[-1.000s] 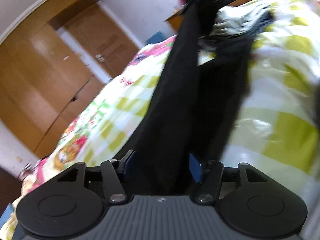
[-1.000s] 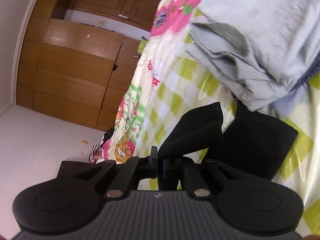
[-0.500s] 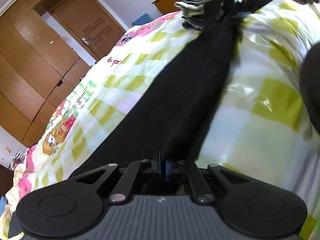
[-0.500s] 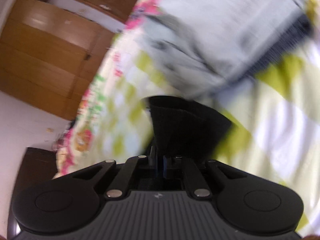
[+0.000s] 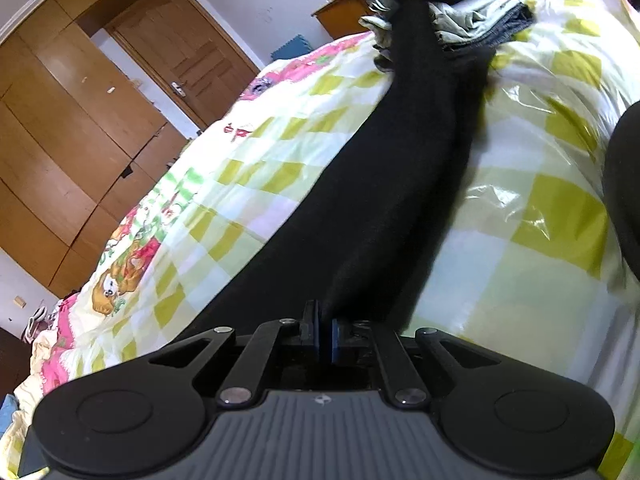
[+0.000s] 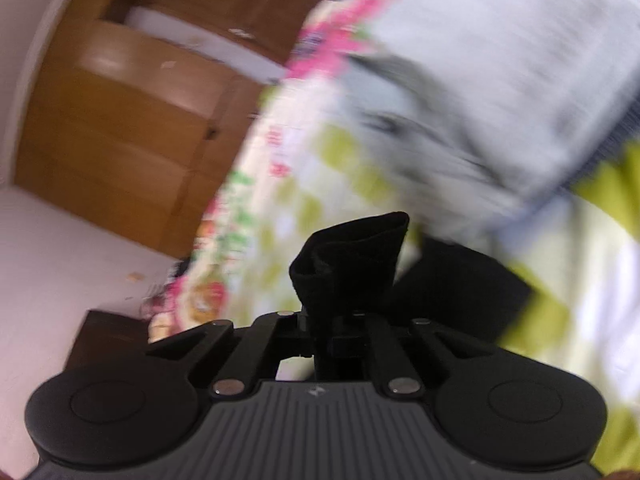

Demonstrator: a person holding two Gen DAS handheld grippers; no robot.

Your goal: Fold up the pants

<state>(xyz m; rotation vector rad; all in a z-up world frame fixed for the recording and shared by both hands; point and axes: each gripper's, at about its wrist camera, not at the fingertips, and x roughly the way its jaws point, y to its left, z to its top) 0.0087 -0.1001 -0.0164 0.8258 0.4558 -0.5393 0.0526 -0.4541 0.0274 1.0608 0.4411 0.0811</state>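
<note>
Black pants [image 5: 380,184] stretch in a long band across the checked quilt [image 5: 520,208], from my left gripper up to the top of the left wrist view. My left gripper [image 5: 325,322] is shut on the near end of the fabric, its blue pads pressed together on it. In the blurred right wrist view, my right gripper [image 6: 320,320] pinches the other end; its jaws are closing on the cloth. A folded black hem [image 6: 352,260] sticks up beyond the fingers. More black fabric [image 6: 460,288] lies on the quilt behind it.
A pile of folded grey clothes [image 5: 476,20] [image 6: 500,80] sits on the bed just past the far end of the pants. A wooden wardrobe [image 5: 60,140] and door [image 5: 192,60] stand to the left. A dark rounded shape [image 5: 624,184] fills the right edge.
My left jaws went from wide apart to shut on the pants. The pants, first hanging steeply, now lie lower and longer over the quilt. The right view has swung and blurred.
</note>
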